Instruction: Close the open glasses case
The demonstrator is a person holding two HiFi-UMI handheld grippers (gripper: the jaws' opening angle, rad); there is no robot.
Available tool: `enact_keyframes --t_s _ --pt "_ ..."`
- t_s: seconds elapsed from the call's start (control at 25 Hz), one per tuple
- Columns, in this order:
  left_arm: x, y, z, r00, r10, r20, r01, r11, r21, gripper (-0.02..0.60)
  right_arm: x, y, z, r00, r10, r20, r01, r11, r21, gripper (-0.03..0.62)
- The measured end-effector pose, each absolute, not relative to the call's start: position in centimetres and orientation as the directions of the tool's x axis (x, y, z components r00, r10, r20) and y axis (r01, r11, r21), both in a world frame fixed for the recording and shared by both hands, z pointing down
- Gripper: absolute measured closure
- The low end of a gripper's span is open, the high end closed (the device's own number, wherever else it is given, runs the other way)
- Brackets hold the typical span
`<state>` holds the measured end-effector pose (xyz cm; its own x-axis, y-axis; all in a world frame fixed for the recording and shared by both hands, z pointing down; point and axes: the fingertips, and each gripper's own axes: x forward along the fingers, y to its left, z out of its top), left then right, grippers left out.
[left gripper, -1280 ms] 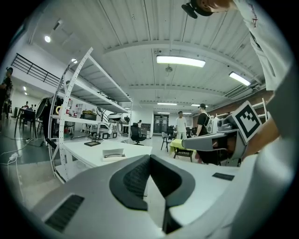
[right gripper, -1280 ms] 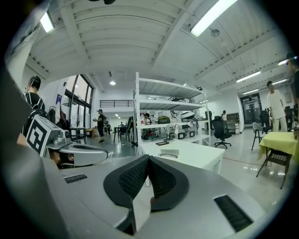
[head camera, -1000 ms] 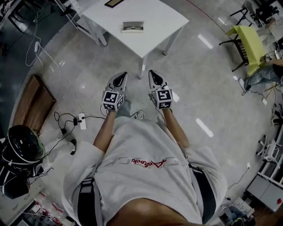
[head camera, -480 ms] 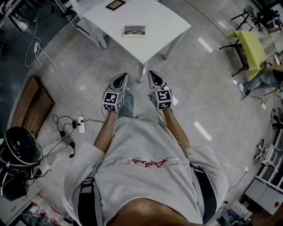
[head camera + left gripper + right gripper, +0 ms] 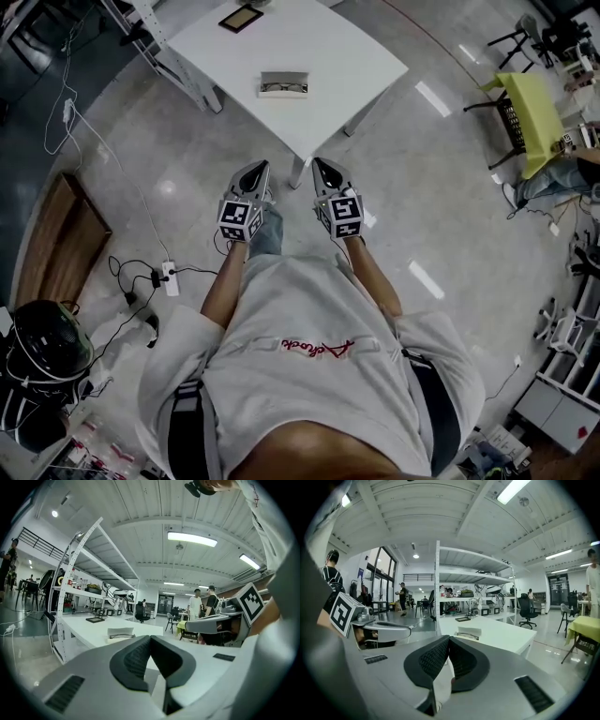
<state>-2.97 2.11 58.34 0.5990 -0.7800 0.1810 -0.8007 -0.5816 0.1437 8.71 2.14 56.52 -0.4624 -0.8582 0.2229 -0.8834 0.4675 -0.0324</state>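
Open-plan lab workshop | tall white metal shelving rack (image 5: 473, 579) holds equipment | white square worktable (image 5: 347, 56) | glossy grey floor (image 5: 441, 187) trails cables (image 5: 133, 268)

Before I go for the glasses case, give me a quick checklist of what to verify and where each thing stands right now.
1. Glasses case open on the white table: ok.
2. Case within reach: not ok; both grippers are over the floor, short of the table.
3. Left gripper empty, jaws together: ok.
4. Right gripper empty, jaws together: ok.
5. Room round the case: ok; the dark flat object lies apart.
6. Glasses fully inside the case: cannot tell.
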Motion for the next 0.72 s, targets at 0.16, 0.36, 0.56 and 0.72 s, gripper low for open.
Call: enact_keyframes --t_s 0.16,0.36,0.56,0.72 --pt "-2.6 -1.2 58.5 0.603 -0.777 0.181 -0.797 -0.584 0.151 0.561 8.7 -1.3 56.5 -0.463 -0.857 0.228 -0.883 0.469 -0.031 0.58" --pt "-3.2 -4.9 59.2 0.614 -0.764 0.197 -0.789 -0.592 0.164 0.561 7.7 -5.5 57.0 -0.456 -0.856 0.243 -0.886 0.464 -0.03 0.58" --pt "-3.6 -9.4 58.5 0.622 -0.758 0.197 -0.783 -0.599 0.169 0.561 6.9 -9.9 56.2 -0.458 -0.855 0.244 -0.885 0.465 -0.035 0.58" --pt "-3.8 -12.7 58.4 0.633 -0.749 0.196 -0.774 -0.609 0.175 0.561 6.4 -13.1 56.1 -0.449 -0.858 0.25 -0.889 0.456 -0.033 0.58"
